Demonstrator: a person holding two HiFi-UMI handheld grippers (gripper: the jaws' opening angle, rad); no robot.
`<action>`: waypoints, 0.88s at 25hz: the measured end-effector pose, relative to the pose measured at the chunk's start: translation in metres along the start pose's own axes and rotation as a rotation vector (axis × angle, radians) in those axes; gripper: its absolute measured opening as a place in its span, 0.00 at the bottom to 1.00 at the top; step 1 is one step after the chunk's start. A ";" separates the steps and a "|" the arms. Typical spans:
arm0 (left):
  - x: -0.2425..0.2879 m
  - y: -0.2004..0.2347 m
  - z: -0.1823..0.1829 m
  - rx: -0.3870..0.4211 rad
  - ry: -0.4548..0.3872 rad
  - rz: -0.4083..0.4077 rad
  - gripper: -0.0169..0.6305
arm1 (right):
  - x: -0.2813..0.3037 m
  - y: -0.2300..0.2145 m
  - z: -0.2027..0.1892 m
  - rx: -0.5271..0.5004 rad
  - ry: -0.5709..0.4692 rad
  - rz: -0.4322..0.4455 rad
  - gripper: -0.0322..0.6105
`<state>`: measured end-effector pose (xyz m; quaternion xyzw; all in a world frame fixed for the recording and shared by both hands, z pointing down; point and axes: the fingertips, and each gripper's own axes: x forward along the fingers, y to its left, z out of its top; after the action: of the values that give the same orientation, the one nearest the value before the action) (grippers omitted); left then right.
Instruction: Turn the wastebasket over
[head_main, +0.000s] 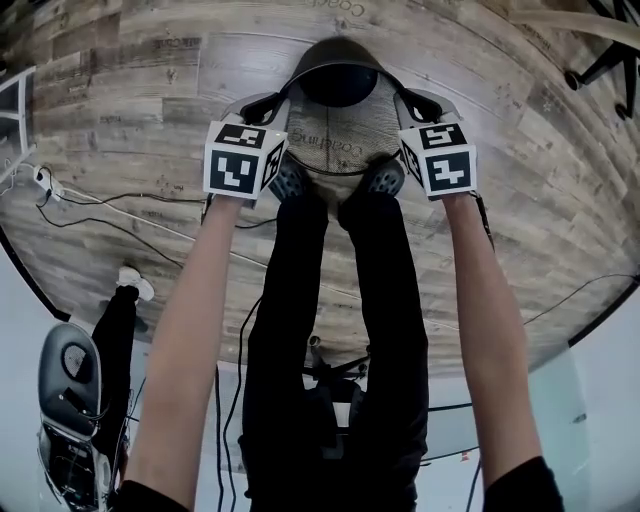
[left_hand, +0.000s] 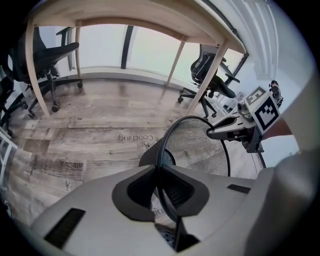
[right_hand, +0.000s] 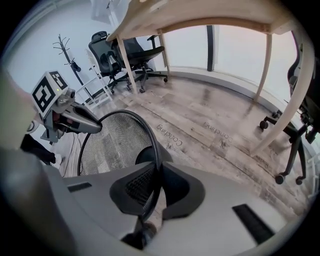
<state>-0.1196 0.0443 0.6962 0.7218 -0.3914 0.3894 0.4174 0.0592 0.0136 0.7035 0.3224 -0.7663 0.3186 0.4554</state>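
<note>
Our forearms (head_main: 195, 330) reached steeply down on either side of our legs. The left gripper (left_hand: 159, 186) and right gripper (right_hand: 151, 187) each clamped the rim of the mesh wastebasket (head_main: 338, 135), on opposite sides. It was tipped, mouth toward us, just past our shoes (head_main: 383, 178). Beyond it, we read "Coaching" on the wood floor (head_main: 150, 90).

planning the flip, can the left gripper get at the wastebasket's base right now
Probably not: the left gripper is shut on the wastebasket at its rim, and the base lies at the far end, past the mesh wall.
</note>
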 end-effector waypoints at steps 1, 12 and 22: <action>-0.003 -0.001 0.001 -0.005 -0.003 0.000 0.10 | -0.004 0.000 0.003 -0.015 -0.007 -0.007 0.12; -0.031 -0.017 -0.012 -0.141 -0.006 -0.019 0.10 | -0.050 0.018 0.035 -0.207 -0.097 -0.080 0.12; -0.024 -0.016 -0.029 -0.332 -0.015 -0.042 0.11 | -0.050 0.024 0.042 -0.328 -0.156 -0.153 0.12</action>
<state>-0.1217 0.0814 0.6806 0.6539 -0.4383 0.3052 0.5358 0.0386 0.0049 0.6381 0.3248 -0.8142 0.1280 0.4640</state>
